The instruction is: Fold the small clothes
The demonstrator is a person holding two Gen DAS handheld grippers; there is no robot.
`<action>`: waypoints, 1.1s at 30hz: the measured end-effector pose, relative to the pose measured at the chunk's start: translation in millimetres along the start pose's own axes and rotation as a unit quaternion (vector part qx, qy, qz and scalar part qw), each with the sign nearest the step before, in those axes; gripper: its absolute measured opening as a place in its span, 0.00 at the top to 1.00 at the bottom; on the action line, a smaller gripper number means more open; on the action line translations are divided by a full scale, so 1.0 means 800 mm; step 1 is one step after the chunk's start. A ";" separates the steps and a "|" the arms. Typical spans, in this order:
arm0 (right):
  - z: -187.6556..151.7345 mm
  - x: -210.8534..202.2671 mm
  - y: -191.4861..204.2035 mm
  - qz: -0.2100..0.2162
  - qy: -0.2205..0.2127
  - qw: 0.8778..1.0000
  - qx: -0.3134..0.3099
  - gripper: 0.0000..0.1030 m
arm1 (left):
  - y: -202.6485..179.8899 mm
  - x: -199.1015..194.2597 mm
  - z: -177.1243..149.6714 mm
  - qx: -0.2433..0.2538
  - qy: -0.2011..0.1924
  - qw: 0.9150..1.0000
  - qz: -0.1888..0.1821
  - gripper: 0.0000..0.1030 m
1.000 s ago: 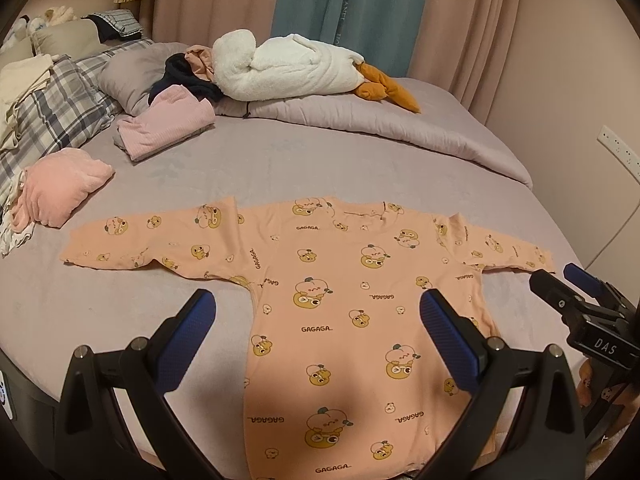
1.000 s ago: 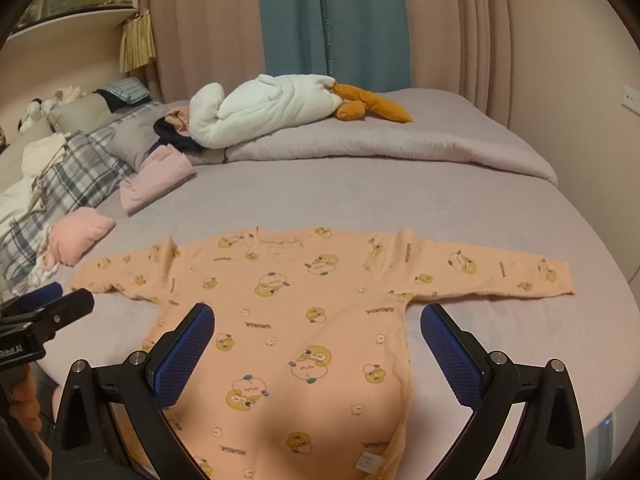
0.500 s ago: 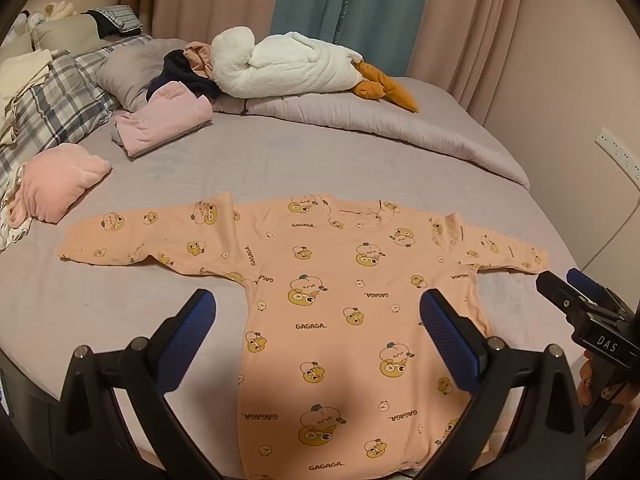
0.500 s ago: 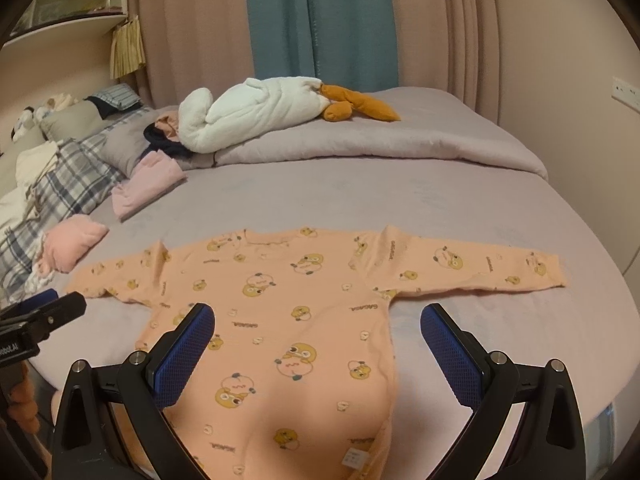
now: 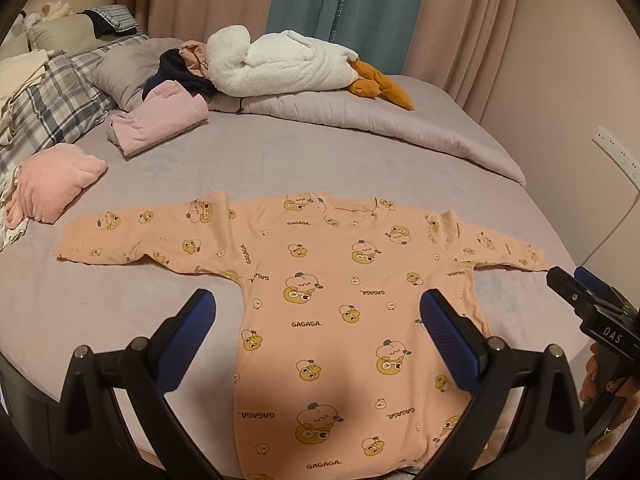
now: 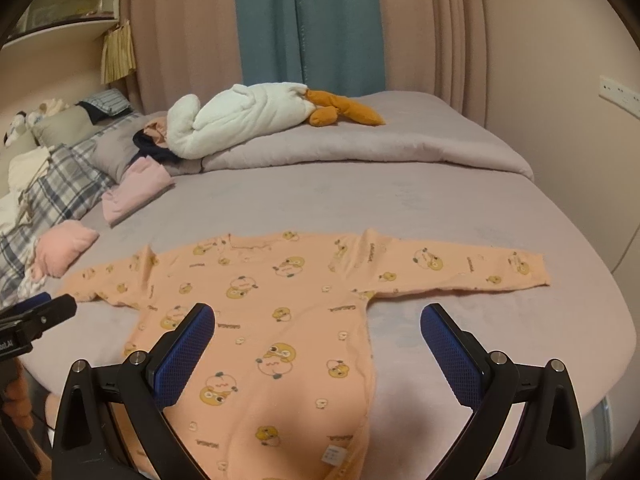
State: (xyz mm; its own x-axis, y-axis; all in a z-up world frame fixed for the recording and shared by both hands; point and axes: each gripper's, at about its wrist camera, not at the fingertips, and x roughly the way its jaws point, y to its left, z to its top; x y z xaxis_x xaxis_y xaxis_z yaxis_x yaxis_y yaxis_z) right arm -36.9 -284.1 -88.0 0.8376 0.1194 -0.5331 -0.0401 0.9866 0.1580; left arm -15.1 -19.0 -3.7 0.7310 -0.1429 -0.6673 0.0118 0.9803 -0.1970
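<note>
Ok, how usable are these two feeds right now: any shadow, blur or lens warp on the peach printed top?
Left wrist view: warm dim light, sharp, a soft shadow across the hem of the peach long-sleeved printed top, between the open left gripper. Right wrist view: similar shadow on the mauve bed sheet near the open right gripper. Both views: fisheye bows the bed edge, corners are black; no glare.

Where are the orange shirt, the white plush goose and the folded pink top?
orange shirt point(image 5: 328, 292), left wrist view, middle of its chest.
white plush goose point(image 6: 248, 116), right wrist view, its white body.
folded pink top point(image 5: 160, 124), left wrist view, its upper face.
</note>
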 end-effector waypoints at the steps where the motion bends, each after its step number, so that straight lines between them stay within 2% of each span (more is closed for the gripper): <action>1: 0.000 0.000 -0.001 -0.001 0.001 1.000 0.002 0.01 | 0.001 0.002 0.000 0.000 0.002 1.000 0.000 0.01; 18: -0.009 -0.007 -0.052 -0.032 -0.006 0.999 0.030 0.01 | -0.005 0.027 0.004 -0.001 0.021 1.000 0.007 0.01; 33: 0.001 -0.015 -0.164 -0.087 -0.027 0.992 0.085 0.01 | -0.009 0.054 0.014 -0.012 0.021 1.000 0.016 0.01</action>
State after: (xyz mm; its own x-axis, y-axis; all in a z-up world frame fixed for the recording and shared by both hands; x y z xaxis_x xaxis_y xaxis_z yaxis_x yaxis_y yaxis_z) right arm -41.0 -414.8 -101.9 0.8519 -0.0625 -0.5200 0.1967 0.9583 0.2071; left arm 24.2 -30.9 -23.1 0.7017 -0.1173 -0.7028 -0.0277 0.9811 -0.1913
